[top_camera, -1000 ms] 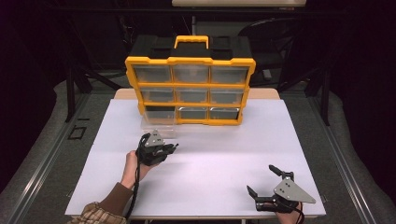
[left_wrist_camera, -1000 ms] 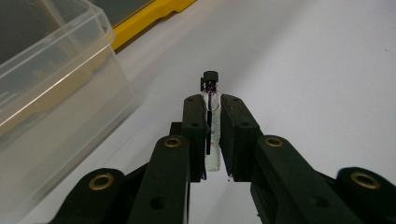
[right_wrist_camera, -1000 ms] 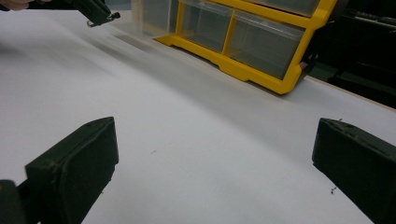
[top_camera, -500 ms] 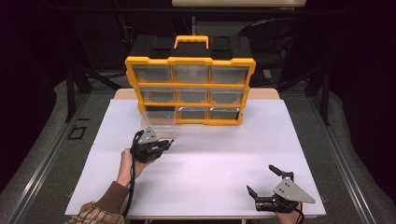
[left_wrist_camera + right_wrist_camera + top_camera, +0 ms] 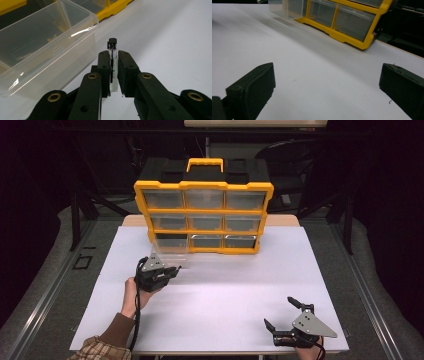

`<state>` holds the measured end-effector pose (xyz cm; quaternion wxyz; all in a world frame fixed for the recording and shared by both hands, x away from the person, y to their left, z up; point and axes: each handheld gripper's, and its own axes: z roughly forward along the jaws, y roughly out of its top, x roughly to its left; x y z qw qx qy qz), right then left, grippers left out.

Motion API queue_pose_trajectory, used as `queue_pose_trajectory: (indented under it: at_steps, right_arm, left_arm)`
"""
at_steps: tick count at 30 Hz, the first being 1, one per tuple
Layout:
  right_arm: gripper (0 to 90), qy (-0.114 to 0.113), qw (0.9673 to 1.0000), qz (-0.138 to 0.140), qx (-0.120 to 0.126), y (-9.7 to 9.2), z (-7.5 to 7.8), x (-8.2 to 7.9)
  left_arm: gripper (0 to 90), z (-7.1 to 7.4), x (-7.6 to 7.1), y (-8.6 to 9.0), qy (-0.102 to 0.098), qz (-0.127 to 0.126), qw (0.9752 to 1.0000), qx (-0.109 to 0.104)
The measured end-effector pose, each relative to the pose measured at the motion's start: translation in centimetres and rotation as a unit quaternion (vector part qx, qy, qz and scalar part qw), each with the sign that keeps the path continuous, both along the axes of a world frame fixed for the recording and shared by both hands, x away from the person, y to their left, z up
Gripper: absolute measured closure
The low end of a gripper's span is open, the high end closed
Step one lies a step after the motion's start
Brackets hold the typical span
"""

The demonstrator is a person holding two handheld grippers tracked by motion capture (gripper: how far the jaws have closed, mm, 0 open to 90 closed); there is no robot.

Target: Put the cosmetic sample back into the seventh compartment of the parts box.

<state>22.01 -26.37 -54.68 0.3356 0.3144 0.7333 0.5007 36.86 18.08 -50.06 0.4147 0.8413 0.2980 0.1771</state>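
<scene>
The left tongs (image 5: pixel 113 72) clench a small clear glass vial with a black cap (image 5: pixel 113 65), just beside the clear plastic drawer (image 5: pixel 45 47) pulled from the yellow organiser cabinet (image 5: pixel 203 209). At the white table's (image 5: pixel 225 300) near right, the right tongs (image 5: pixel 285 312) rest spread and empty.

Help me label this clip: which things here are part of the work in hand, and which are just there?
In use:
- small glass vial, clamped in the left gripper
- clear drawer pulled out of the yellow organizer

Just there:
- right gripper, open, nothing between its jaws
- white table
- closed drawers
</scene>
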Motion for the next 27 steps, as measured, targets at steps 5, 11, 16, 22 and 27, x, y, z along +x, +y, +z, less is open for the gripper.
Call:
queue_pose_trajectory:
  at_steps: [5,11,16,22,27]
  right_arm:
    - [0.0,0.001,1.0000,0.000,-0.001,0.0,0.0,0.0]
    - [0.0,0.002,1.0000,0.000,0.000,0.0,0.0,0.0]
    - [0.0,0.001,1.0000,0.000,0.000,0.0,0.0,0.1]
    - [0.0,0.003,1.0000,0.000,-0.001,0.1,-0.1,0.1]
    - [0.0,0.007,1.0000,0.001,-0.001,0.1,-0.1,0.1]
  left_arm:
    - [80.8,0.4,0.0,0.5,-0.006,0.007,0.9999,-0.004]
    - [80.8,0.9,0.0,1.0,-0.012,0.013,0.9998,-0.009]
    - [80.8,1.2,0.0,1.2,-0.018,0.016,0.9997,-0.011]
    - [80.8,1.5,-0.1,1.4,-0.023,0.019,0.9995,-0.011]
    - [80.8,1.8,-0.1,1.5,-0.028,0.019,0.9993,-0.014]
